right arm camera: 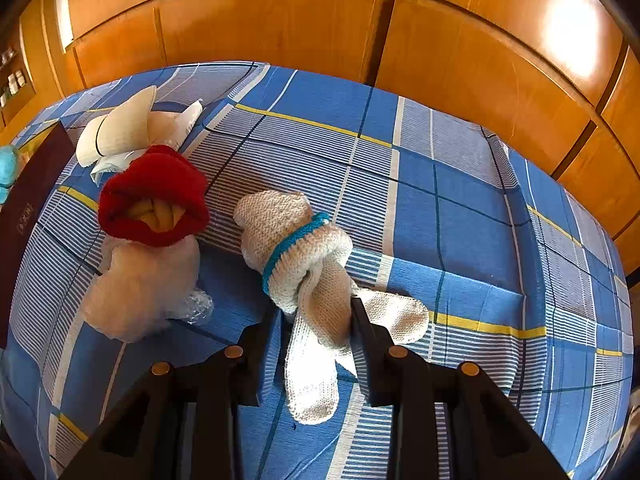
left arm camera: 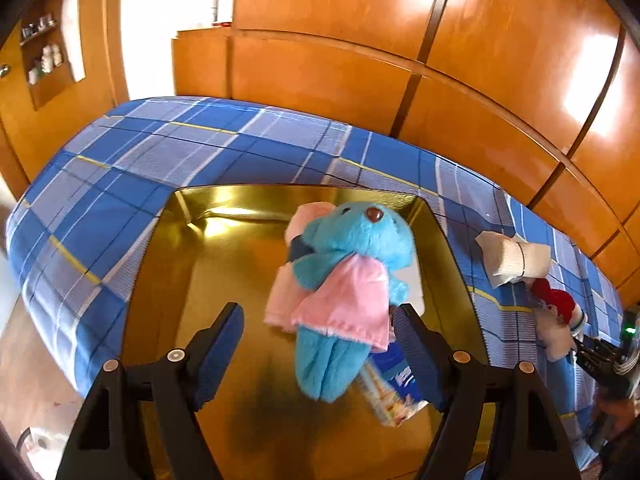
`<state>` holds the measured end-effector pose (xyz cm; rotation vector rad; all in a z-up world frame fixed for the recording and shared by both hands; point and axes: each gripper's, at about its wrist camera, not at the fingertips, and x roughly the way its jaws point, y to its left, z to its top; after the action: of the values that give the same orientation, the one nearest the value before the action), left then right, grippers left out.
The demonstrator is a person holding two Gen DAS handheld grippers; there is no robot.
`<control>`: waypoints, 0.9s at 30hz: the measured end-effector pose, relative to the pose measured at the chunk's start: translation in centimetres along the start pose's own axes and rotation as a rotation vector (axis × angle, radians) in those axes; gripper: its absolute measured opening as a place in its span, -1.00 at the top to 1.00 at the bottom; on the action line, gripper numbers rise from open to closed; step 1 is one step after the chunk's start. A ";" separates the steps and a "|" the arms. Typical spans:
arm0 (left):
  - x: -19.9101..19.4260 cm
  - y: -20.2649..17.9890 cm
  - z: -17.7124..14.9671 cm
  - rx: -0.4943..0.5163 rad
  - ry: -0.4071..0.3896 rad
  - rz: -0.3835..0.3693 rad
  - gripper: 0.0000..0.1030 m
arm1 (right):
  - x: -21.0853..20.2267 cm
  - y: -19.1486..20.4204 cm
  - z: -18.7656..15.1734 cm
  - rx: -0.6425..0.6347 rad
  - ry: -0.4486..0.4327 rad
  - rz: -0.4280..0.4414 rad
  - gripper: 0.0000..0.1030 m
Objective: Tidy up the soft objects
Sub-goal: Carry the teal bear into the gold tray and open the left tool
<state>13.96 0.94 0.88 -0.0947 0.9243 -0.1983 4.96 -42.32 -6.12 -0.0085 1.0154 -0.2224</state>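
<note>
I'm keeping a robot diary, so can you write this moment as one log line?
left gripper: open, over blue plush toy in gold box | right gripper: shut on white knitted glove | bed: red-cuffed bundle

1. The right gripper [right arm camera: 316, 320] pointed down at a bed covered with a blue plaid sheet [right arm camera: 460, 184].
2. Its two dark fingers [right arm camera: 366, 336] were closed on the hanging ends of a white knitted sock bundle [right arm camera: 298, 248] edged with a teal band.
3. Just left of the bundle lay a red-topped white soft item [right arm camera: 150, 232]; part of it was wrapped in clear plastic.
4. Beyond that, a rolled white cloth roll [right arm camera: 120, 134] rested on the sheet.
5. A dark maroon box wall [right arm camera: 28, 196] stood at the left edge, with a bit of a turquoise plush [right arm camera: 8, 168] past it.
6. Glossy wooden panels [right arm camera: 360, 32] rose behind the bed.
</note>
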 end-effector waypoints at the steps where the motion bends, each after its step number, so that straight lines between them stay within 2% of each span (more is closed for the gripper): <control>1: -0.2 0.2 -0.3 0.000 -0.003 0.007 -0.51 | 0.0 0.0 0.0 -0.002 0.000 -0.003 0.38; 5: -0.5 0.9 -1.5 -0.012 -0.001 0.064 -0.51 | 0.0 0.1 0.0 -0.004 -0.002 -0.010 0.38; 10: -1.4 1.7 -2.6 -0.038 -0.015 0.086 -0.51 | -0.1 0.2 -0.1 0.005 -0.002 -0.016 0.38; 16: -4.3 1.9 -3.9 -0.016 -0.094 0.118 -0.51 | -0.3 0.0 0.0 0.048 -0.001 -0.016 0.40; 22: -6.2 1.4 -5.3 -0.002 -0.136 0.122 -0.51 | -0.1 0.4 0.0 0.042 0.007 -0.042 0.40; 27: -6.2 1.0 -6.6 0.003 -0.126 0.115 -0.52 | -0.4 0.4 0.0 0.082 0.018 -0.031 0.40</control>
<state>5.20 3.23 1.61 -0.0503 0.8013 -0.0861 4.87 -41.83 -5.85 0.0530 1.0237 -0.2926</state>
